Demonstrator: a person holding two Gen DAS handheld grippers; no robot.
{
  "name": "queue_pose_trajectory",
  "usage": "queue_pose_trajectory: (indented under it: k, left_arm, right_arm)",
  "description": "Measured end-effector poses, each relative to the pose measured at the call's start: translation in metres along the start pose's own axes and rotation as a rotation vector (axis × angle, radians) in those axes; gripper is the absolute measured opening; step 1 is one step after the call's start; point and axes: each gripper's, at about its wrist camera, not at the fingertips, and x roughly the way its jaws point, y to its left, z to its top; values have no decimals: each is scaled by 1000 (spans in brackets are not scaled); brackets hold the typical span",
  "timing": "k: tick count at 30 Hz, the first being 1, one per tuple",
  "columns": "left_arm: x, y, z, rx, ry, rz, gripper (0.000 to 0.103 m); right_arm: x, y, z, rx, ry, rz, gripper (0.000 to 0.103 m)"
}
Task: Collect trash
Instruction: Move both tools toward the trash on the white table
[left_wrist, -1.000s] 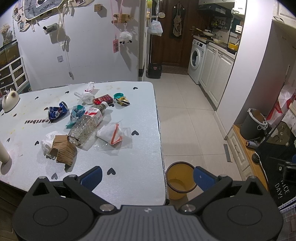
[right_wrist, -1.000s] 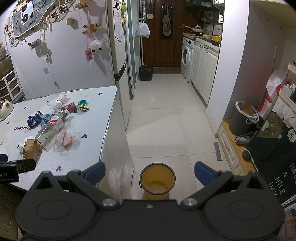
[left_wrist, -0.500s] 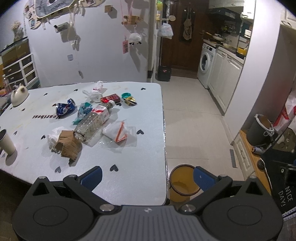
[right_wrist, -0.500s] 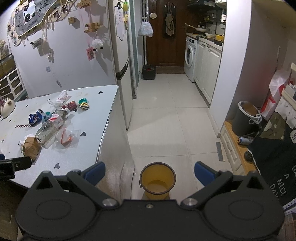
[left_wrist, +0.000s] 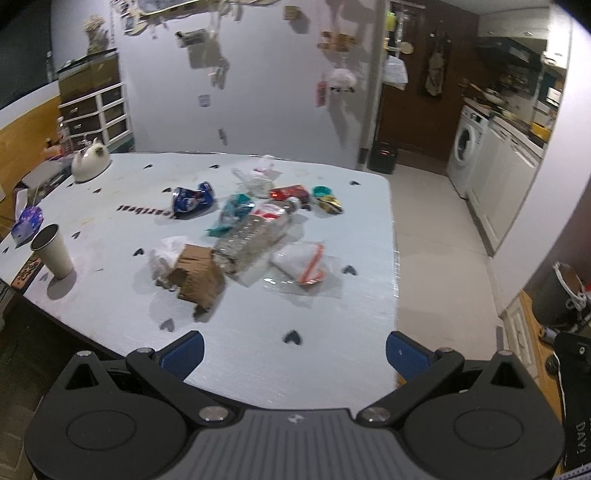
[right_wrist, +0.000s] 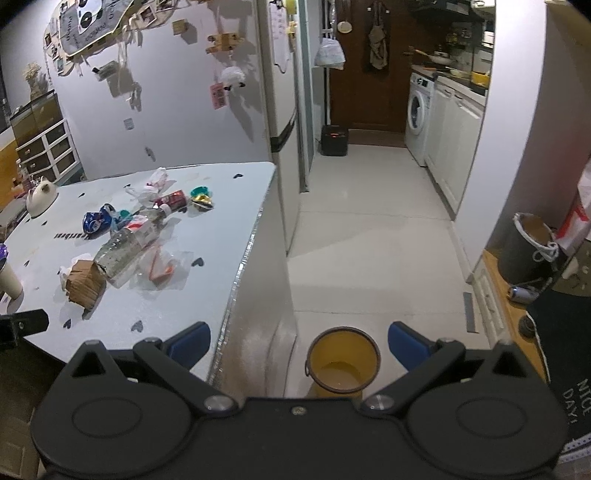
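Observation:
Trash lies in a heap on the pale table: a crushed clear plastic bottle, a torn brown cardboard piece, a white bag with red trim, a crushed blue can, a red can and a teal wrapper. My left gripper is open and empty above the table's near edge. My right gripper is open and empty, off the table's right side, above a yellow bucket on the floor. The heap also shows in the right wrist view, with the bottle in the middle.
A paper cup and a white cat-shaped teapot stand on the table's left part. A dark bin stands at the right wall. The tiled floor runs back to a washing machine.
My left gripper has swung left, so more of the table's left side and the paper cup show and the yellow bucket has left its view. My right gripper has barely moved.

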Motion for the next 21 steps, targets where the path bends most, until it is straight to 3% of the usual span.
queue_pose_trajectory:
  k: [8, 17, 21]
  left_arm:
    - [44, 67, 42, -19, -23, 17, 103]
    - [107, 128, 88, 31, -9, 9, 103]
    - [134, 150, 100, 43, 9, -29, 103]
  right_arm:
    - [41, 54, 24, 4, -13, 13, 103]
    - [93, 127, 59, 37, -34, 2, 103]
    - [118, 156, 74, 46, -34, 1, 103]
